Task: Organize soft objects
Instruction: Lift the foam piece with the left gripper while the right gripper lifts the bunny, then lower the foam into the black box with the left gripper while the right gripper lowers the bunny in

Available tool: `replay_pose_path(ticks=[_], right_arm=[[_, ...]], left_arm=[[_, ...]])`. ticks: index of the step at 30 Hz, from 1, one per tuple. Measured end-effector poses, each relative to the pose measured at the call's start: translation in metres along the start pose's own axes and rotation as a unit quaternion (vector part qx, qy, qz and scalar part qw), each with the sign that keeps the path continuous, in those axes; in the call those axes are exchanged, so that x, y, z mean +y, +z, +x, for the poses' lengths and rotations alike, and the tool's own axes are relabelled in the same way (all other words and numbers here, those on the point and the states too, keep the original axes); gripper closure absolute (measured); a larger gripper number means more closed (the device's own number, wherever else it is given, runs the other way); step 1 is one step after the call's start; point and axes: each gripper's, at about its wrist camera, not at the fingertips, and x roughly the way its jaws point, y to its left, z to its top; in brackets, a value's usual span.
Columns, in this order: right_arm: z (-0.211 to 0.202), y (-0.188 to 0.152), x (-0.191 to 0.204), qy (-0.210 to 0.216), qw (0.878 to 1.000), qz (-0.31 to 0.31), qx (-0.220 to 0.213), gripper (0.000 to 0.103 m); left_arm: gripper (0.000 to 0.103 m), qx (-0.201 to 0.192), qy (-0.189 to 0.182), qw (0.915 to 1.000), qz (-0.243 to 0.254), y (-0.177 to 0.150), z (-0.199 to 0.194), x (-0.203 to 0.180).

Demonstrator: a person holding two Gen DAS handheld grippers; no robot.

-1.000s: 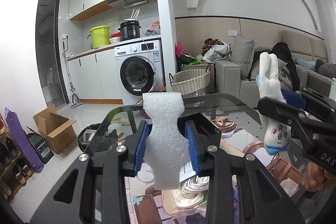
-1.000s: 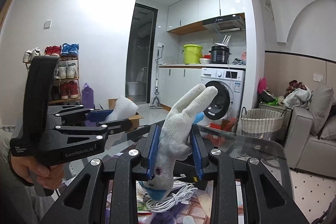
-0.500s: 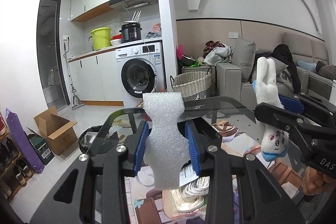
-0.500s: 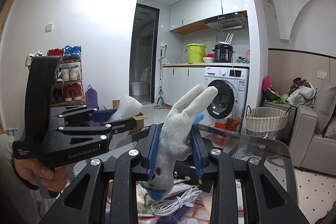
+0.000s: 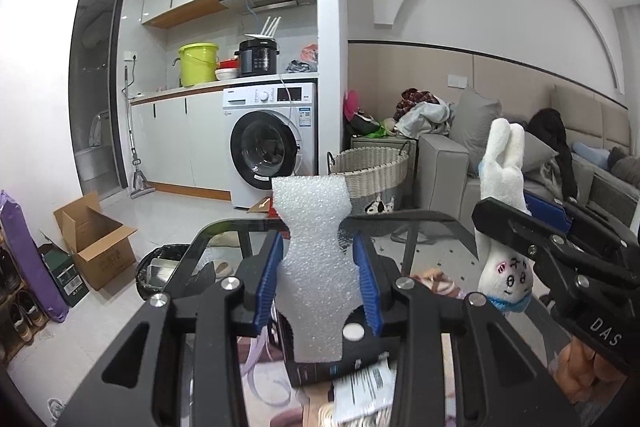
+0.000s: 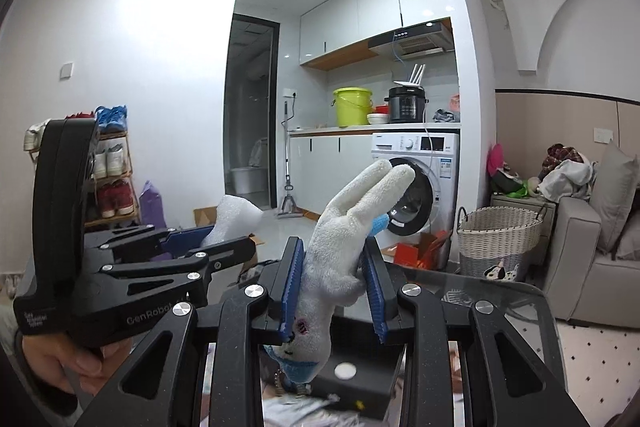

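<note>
My left gripper [image 5: 318,281] is shut on a white foam block [image 5: 316,267], pinched at its narrow waist and held upright above the glass table [image 5: 432,217]. My right gripper [image 6: 332,287] is shut on a white plush rabbit [image 6: 340,251], head down, ears pointing up to the right. The rabbit also shows in the left wrist view [image 5: 504,227], held by the right gripper [image 5: 532,239] at the right. The foam block [image 6: 234,219] and left gripper [image 6: 224,247] show at the left of the right wrist view.
A black box [image 6: 360,379] and a white cable lie on the table below both grippers. A woven basket [image 5: 370,173], a washing machine [image 5: 272,157], a grey sofa [image 5: 452,167], a cardboard box [image 5: 96,243] and a shoe rack [image 6: 112,175] stand around.
Both grippers have drifted slightly, and the rabbit has shifted a little left and down in the left wrist view. Both grips are unchanged.
</note>
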Motion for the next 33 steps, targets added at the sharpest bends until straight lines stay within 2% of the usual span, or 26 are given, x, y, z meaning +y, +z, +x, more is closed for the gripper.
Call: replay_pose_path(ticks=[9, 15, 21, 26, 30, 33], right_arm=[[0.048, 0.019, -0.004, -0.006, 1.0, -0.003, 0.009, 0.073], [0.076, 0.014, -0.015, -0.017, 0.999, 0.001, 0.034, 0.073], [0.125, -0.011, -0.033, -0.026, 0.994, 0.01, 0.108, 0.073], [0.156, -0.038, -0.044, -0.031, 0.987, 0.015, 0.155, 0.073], [0.179, -0.06, -0.049, -0.017, 0.976, 0.019, 0.218, 0.073], [0.196, -0.076, -0.052, -0.005, 0.962, 0.024, 0.272, 0.073]], left_arm=[[0.068, -0.009, 0.004, 0.9999, -0.006, 0.007, 0.03, 0.003], [0.068, 0.01, 0.004, 0.9999, -0.007, 0.003, 0.044, 0.004], [0.068, 0.075, 0.0, 0.9972, 0.002, -0.01, 0.083, 0.002], [0.068, 0.138, -0.004, 0.9904, 0.005, -0.027, 0.118, -0.003], [0.068, 0.181, -0.002, 0.9834, 0.008, -0.04, 0.14, -0.007], [0.068, 0.215, 0.003, 0.9766, 0.015, -0.052, 0.153, -0.008]])
